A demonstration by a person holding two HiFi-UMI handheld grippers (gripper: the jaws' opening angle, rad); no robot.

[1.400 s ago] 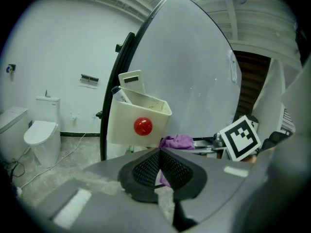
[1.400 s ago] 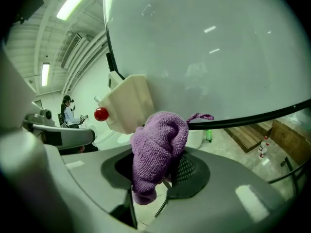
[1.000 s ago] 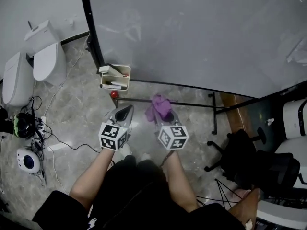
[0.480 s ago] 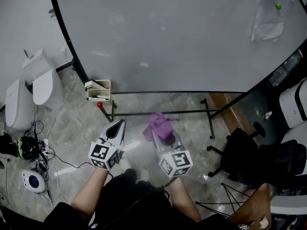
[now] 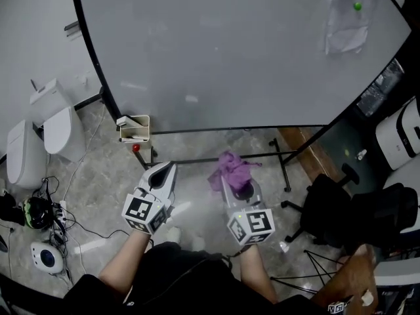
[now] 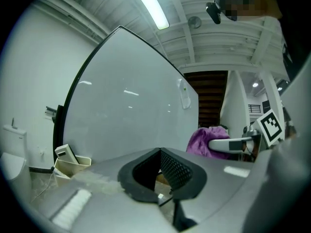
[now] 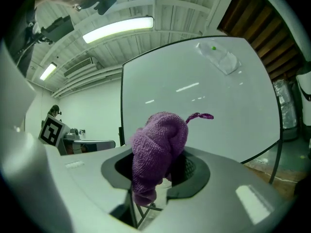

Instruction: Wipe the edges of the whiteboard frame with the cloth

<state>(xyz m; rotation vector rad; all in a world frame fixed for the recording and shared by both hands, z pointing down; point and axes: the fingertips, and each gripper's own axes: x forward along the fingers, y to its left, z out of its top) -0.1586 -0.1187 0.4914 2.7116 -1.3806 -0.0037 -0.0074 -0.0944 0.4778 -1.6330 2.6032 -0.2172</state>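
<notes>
Two hand-held grippers hang short of the large white whiteboard (image 5: 230,51). Left hand-held gripper (image 5: 163,171): jaws closed together, empty. The cream plastic pen tray (image 5: 134,128) sits ahead and to its left, and a careless sweep could knock it. Right hand-held gripper (image 5: 237,188): clamped on the bunched purple woven cloth (image 5: 231,169), apart from the thin black frame edge (image 5: 230,128) ahead. The loose bunching could snag there and pull free.

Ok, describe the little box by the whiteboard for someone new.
Find the large whiteboard and follow its black frame down to the lower left corner. The box sits there: small, cream, open-topped, just above a red knob, unlike the bigger white units to its left.
</notes>
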